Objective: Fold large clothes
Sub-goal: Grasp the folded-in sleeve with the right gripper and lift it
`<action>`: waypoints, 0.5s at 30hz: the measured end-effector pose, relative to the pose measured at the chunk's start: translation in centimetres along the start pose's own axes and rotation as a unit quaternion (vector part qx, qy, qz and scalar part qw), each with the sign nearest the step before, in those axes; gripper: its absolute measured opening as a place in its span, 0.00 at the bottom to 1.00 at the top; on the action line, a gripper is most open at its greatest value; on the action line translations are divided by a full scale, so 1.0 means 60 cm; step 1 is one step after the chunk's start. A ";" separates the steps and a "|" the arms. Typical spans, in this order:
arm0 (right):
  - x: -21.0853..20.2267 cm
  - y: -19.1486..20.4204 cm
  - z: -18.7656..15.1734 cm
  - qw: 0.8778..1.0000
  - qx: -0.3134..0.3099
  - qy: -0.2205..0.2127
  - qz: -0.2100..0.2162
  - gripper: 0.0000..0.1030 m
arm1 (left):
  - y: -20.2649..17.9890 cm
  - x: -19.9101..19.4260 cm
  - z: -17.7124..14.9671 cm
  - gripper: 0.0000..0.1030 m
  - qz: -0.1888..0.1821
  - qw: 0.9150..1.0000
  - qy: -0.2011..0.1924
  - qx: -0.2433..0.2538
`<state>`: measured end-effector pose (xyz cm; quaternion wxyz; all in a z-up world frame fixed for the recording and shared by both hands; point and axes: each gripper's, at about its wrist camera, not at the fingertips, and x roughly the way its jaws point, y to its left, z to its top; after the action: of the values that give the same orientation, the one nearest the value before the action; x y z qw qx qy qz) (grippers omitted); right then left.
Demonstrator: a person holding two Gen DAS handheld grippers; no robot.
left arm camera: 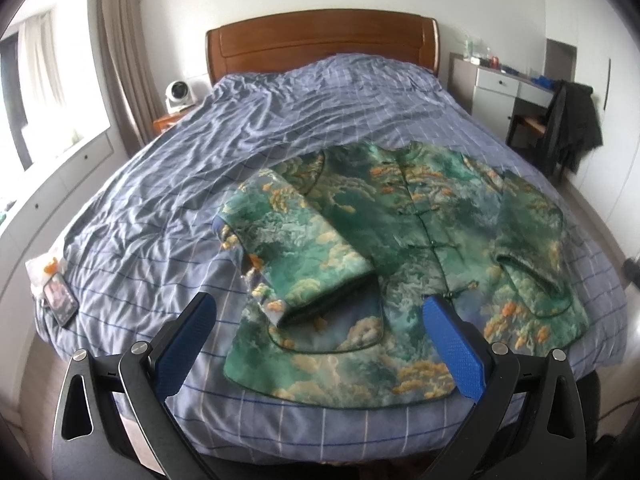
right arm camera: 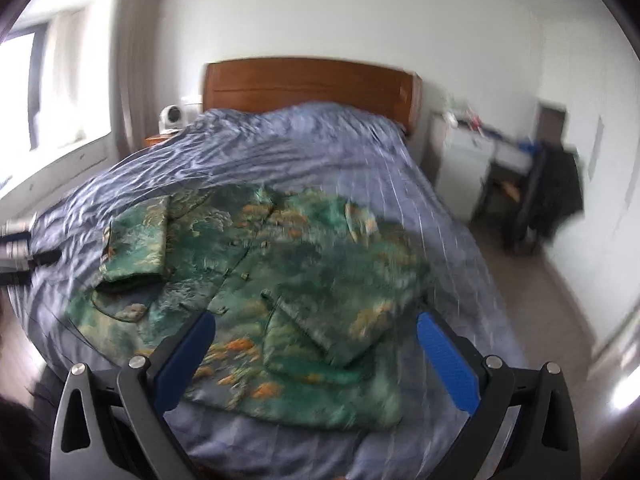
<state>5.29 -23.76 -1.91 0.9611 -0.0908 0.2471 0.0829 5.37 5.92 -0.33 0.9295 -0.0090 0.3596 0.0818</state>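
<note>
A green patterned jacket [left arm camera: 404,224] [right arm camera: 280,264] with orange and cream motifs lies flat on the blue checked bed cover [left arm camera: 200,152] [right arm camera: 280,152], front up, buttons down the middle. Both sleeves are folded inward over the body: the left sleeve [left arm camera: 300,248] [right arm camera: 136,240] and the right sleeve [left arm camera: 528,232] [right arm camera: 340,320]. My left gripper [left arm camera: 320,312] hovers open above the jacket's near hem, nothing between its blue fingers [left arm camera: 456,348]. My right gripper [right arm camera: 316,332] is open too, over the jacket's near right part. The right wrist view is motion-blurred.
A wooden headboard [left arm camera: 320,40] closes the far end. A phone [left arm camera: 60,296] and a white item lie at the bed's left edge. A white fan [left arm camera: 180,94] stands on the left nightstand. A desk [left arm camera: 504,80] and a chair draped with dark clothing [left arm camera: 572,124] stand right.
</note>
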 end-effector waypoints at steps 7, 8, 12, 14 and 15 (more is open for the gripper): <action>0.165 0.005 -0.023 0.988 -0.110 0.064 0.085 1.00 | 0.018 0.003 -0.011 1.00 0.005 1.000 0.012 -0.022; 0.196 0.015 -0.026 0.985 -0.126 0.069 0.093 1.00 | 0.020 0.001 -0.013 1.00 0.007 1.000 0.014 -0.024; 0.294 0.020 -0.041 0.983 -0.123 0.098 0.098 1.00 | 0.034 -0.004 -0.024 1.00 0.018 0.999 0.019 -0.029; 0.331 0.012 -0.051 0.982 -0.113 0.121 0.093 0.90 | 0.041 -0.004 -0.029 1.00 0.025 0.999 0.024 -0.032; 0.341 0.005 -0.054 0.982 -0.101 0.128 0.099 0.59 | 0.045 -0.003 -0.031 1.00 0.027 0.999 0.027 -0.033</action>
<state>21.42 -21.82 -14.74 0.8945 -0.1729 0.3660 0.1899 3.59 8.42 -1.49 0.9163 -0.0323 0.3813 0.1184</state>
